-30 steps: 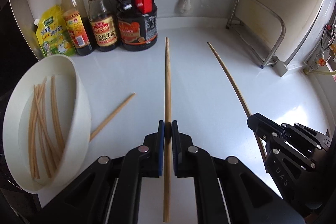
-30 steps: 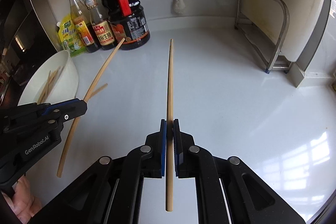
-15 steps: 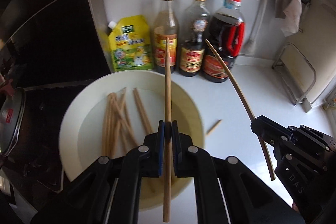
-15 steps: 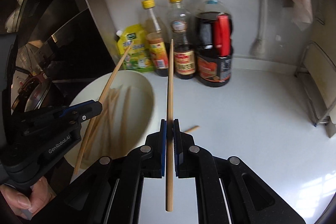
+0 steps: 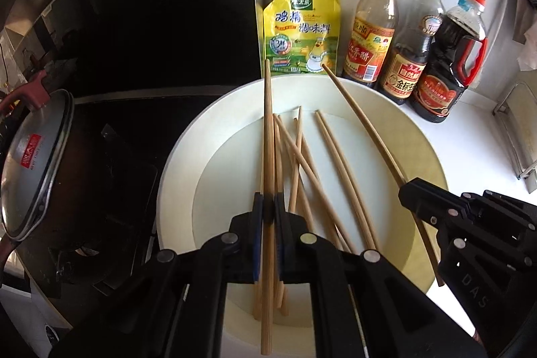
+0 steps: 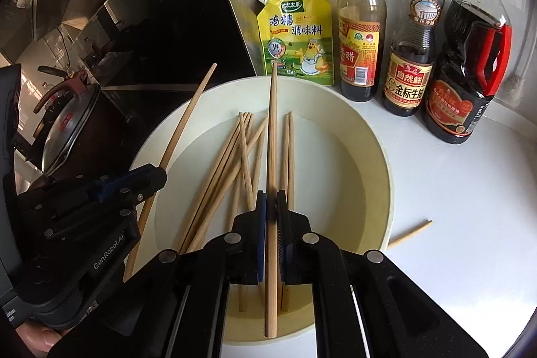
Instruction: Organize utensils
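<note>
My left gripper (image 5: pixel 268 207) is shut on a wooden chopstick (image 5: pixel 267 136) and holds it above the white bowl (image 5: pixel 426 156). My right gripper (image 6: pixel 272 207) is shut on another chopstick (image 6: pixel 272 123) above the same bowl (image 6: pixel 376 156). Several chopsticks (image 5: pixel 319 163) lie inside the bowl. Each gripper shows in the other's view: the right one (image 5: pixel 407 193) at the right with its chopstick (image 5: pixel 365 126), the left one (image 6: pixel 161 176) at the left with its chopstick (image 6: pixel 184 119). One loose chopstick (image 6: pixel 411 234) lies on the counter, right of the bowl.
A yellow seasoning pouch (image 5: pixel 302 29), two yellow-capped bottles (image 5: pixel 372 32) and a dark soy sauce jug (image 5: pixel 446 72) stand behind the bowl. A black stove with a lidded pot (image 5: pixel 30 163) is at the left. A metal rack (image 5: pixel 517 130) is at the far right.
Both grippers have swung left from the open counter to over the bowl, each still holding its chopstick. The bowl now fills the middle of both views.
</note>
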Tool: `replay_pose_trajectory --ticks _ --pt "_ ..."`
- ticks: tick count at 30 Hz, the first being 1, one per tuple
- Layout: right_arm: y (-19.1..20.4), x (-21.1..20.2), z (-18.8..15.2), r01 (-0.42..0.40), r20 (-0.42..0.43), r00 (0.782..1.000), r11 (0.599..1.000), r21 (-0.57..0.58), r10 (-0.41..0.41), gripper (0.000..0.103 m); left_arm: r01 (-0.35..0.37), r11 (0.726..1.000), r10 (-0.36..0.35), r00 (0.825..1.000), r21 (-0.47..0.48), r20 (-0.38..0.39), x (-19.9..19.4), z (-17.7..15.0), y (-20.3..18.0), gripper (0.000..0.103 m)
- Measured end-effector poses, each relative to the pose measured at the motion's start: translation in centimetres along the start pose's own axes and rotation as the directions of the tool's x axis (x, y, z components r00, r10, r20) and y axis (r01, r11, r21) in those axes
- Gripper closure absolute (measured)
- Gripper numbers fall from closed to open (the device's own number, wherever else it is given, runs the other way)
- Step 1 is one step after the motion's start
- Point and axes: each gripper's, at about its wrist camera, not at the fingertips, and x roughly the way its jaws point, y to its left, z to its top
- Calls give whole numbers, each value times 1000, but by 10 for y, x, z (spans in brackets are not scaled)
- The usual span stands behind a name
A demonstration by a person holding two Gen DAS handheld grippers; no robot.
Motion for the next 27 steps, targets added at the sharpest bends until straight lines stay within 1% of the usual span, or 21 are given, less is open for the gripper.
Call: replay_pose_trajectory --ticks 4,6,7,8,9,11,12,13,14,15,16,17,20,27 --pt "-3 6 0 12 -19 1000 1000 8 -12 97 9 1000 -9 999 -12 -31 11 0 0 95" --pt "-6 6 0 7 -22 1000 1000 24 -6 94 -5 1000 4 999 -25 -45 15 1 2 92" --pt "-7 4 0 9 -19 1000 999 32 -8 87 -11 999 9 999 -31 -51 16 0 4 86" --pt "-8 3 1 14 -11 1000 999 32 -13 84 -10 999 8 999 -36 -54 17 0 5 82" --pt "-8 1 1 21 -7 1000 999 29 -21 84 -11 999 9 998 -43 -56 17 0 7 79" --pt "-9 -2 0 27 -3 1000 999 26 -27 84 -18 999 15 998 -51 -59 17 -1 10 71" --pt "-9 -4 -1 29 0 1000 999 28 -29 84 -19 998 16 998 -54 -57 16 0 11 69" --pt "-10 -6 -1 31 3 1000 999 29 -31 84 -19 998 16 998 -56 -54 14 -1 12 64" --pt "-10 -7 -2 35 6 999 999 30 -35 84 -20 998 17 999 -58 -49 11 -1 12 54" --pt "-10 -9 -2 38 9 999 999 31 -38 84 -17 998 15 999 -59 -42 9 -1 13 48" --pt "-10 -11 -3 40 11 999 999 33 -40 84 -14 998 12 999 -58 -32 6 -1 12 36" --pt "-10 -13 -3 42 14 999 999 35 -42 83 -11 998 10 1000 -56 -22 3 0 12 31" --pt "-12 -19 -6 53 25 998 998 41 -54 76 -11 999 11 1000 -47 -9 -2 1 11 31" --pt "-12 -31 -13 71 35 997 997 41 -72 76 -12 998 11 1000 -57 -5 -11 -2 15 30"
